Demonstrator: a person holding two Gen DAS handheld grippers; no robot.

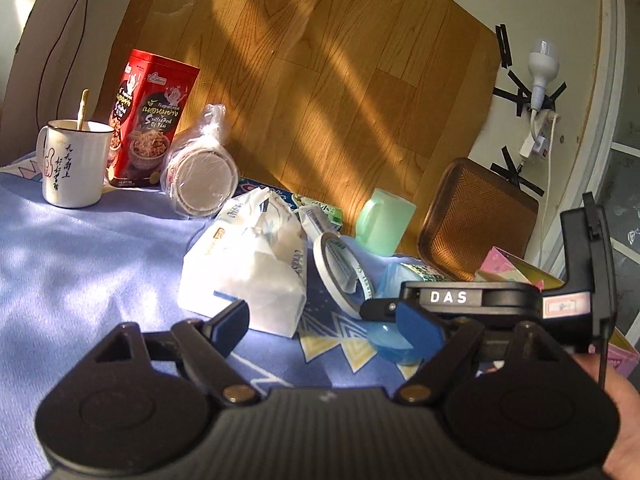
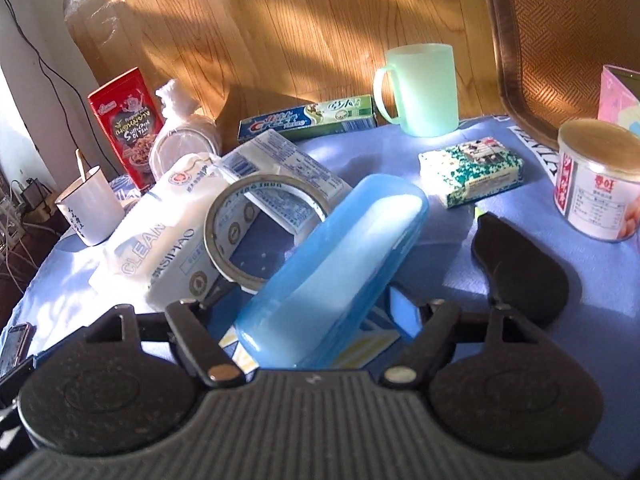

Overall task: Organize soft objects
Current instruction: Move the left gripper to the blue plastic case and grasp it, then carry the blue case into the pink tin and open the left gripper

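A white soft tissue pack (image 1: 244,268) lies on the blue cloth, just beyond my left gripper (image 1: 324,324), which is open and empty. A tape roll (image 1: 340,272) leans beside the pack. In the right wrist view the same white packs (image 2: 172,216) lie left of centre with the tape roll (image 2: 256,228) on them. A blue plastic case (image 2: 332,268) lies between the fingers of my right gripper (image 2: 312,312), which is open around it. A small green-patterned tissue pack (image 2: 472,170) sits further right. The right gripper's body (image 1: 500,300) shows in the left wrist view.
A white mug (image 1: 76,160), a red snack tin (image 1: 150,120) and bagged bowls (image 1: 200,168) stand at the back left. A toothpaste box (image 2: 308,118), green cup (image 2: 420,88), brown tray (image 2: 560,40), pink-labelled can (image 2: 600,176) and black spoon-shaped object (image 2: 520,264) are around.
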